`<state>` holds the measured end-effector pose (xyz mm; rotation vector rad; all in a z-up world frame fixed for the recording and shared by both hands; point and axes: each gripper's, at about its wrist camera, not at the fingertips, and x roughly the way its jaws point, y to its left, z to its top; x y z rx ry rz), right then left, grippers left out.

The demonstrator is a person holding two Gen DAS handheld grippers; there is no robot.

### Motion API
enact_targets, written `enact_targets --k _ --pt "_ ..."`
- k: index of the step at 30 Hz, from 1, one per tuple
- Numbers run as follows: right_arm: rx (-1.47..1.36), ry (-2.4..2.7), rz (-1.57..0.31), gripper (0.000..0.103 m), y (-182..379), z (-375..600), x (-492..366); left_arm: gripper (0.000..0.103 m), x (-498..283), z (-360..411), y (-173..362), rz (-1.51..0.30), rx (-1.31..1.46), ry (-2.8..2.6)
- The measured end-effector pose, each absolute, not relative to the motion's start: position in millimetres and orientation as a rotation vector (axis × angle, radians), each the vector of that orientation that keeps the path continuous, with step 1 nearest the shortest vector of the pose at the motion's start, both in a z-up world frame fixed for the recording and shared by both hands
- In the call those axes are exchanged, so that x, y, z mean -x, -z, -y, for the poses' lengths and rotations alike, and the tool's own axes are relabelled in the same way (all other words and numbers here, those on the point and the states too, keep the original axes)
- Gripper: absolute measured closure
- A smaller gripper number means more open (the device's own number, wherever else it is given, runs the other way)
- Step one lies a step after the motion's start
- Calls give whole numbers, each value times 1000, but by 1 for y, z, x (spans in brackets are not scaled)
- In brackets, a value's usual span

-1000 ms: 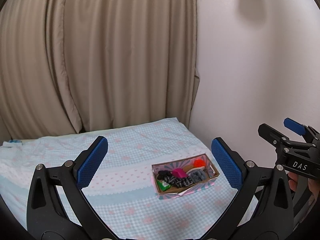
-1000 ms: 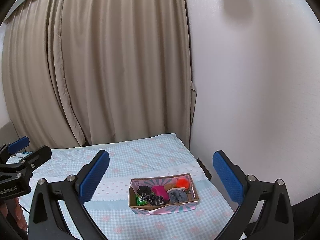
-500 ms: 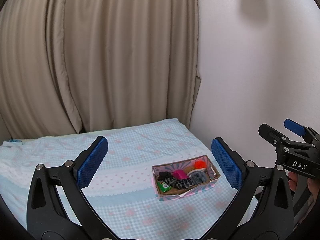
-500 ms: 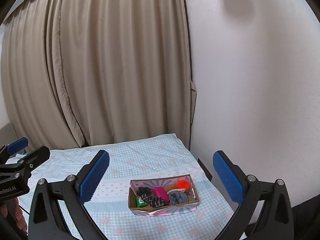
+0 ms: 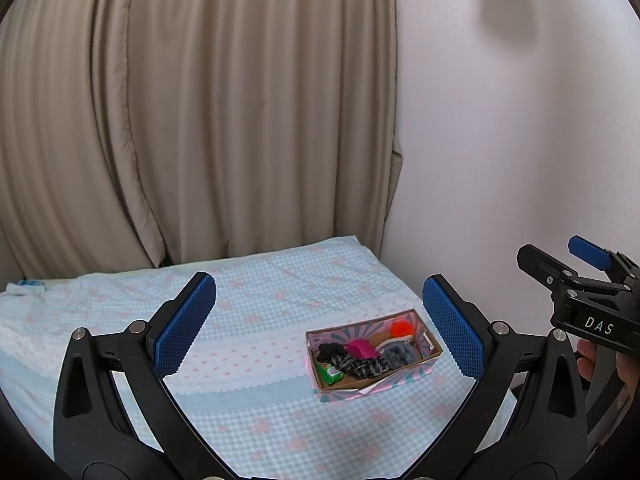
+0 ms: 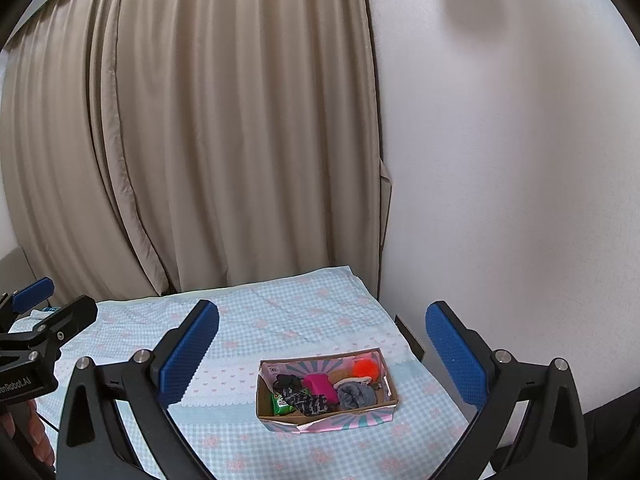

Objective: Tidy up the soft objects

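Both grippers held up above the bed, both released and empty. Left gripper: blue pads spread wide, nothing between them. Right gripper: same, pads wide apart, nothing held.

Cardboard box sits on the bed near its right edge, close to the white wall, toward the near end of the bed. The box has a pink-and-teal striped print on its inner back wall and outside. It lies flat, long side roughly across the bed.

Soft objects all inside the box:
- orange fuzzy ball in the back right corner
- magenta item about mid-box
- grey fabric bundle right of the magenta item, touching it
- black fabric piece at the back left
- dark patterned fabric strip along the front, left of centre
- green packet at the front left corner, partly under the patterned strip
- a tan/white item sits between the grey bundle and the orange ball, too small to identify

The bed cover is light blue gingham with pink motifs and a white band across the middle. Beige curtain hangs behind the far edge of the bed.

In the left wrist view the right gripper shows at the right edge with a hand on its handle. In the right wrist view the left gripper shows at the left edge, fingers below it.
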<state>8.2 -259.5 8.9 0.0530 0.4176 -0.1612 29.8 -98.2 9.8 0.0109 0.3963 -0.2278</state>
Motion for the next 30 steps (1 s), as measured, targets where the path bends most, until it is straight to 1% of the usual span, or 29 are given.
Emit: enact_targets --k 24,30 --pt "-65 155 -419 0 -11 259 -8 0 -28 103 -3 -400 -20 208" --pt "-66 155 -417 0 -14 262 -9 0 -29 105 -5 -372 -18 190"
